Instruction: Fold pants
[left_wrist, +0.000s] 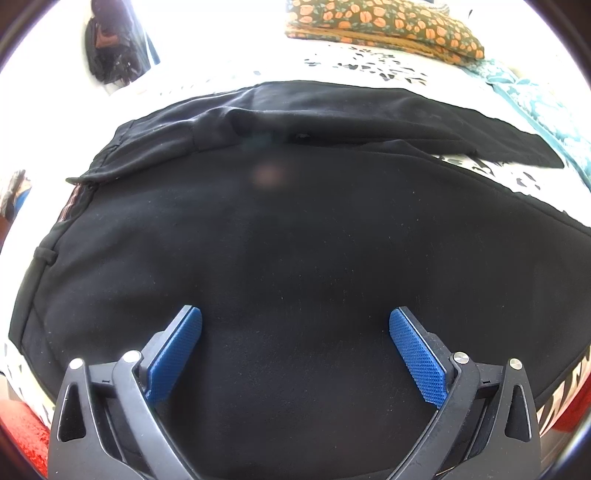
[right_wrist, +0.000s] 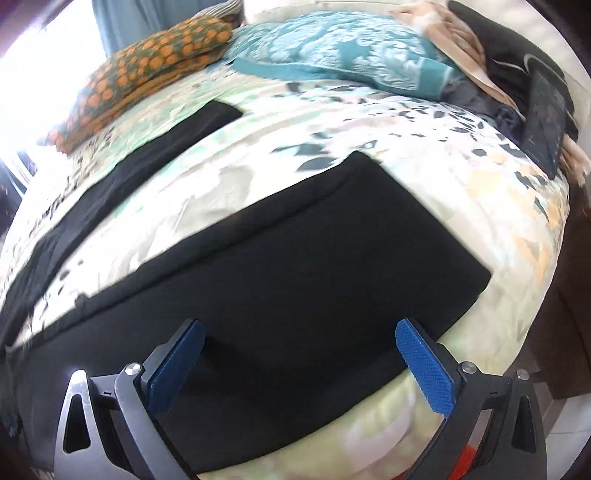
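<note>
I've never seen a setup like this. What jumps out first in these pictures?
The black pants dominate both views, spread out on a bed with a pale leaf-patterned bedspread, legs apart. In front of each camera, two blue-padded fingers stand wide open over the cloth: the left gripper near the waist end, the right gripper over one leg near its hem. At the far side lie an orange-flowered pillow and a teal one.

Matt black cloth pants (left_wrist: 295, 240), knurled blue plastic gripper pads (left_wrist: 417, 358)

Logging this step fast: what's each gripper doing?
Left gripper: open, empty, over the pants.
Right gripper: open, empty, over the pants.
</note>
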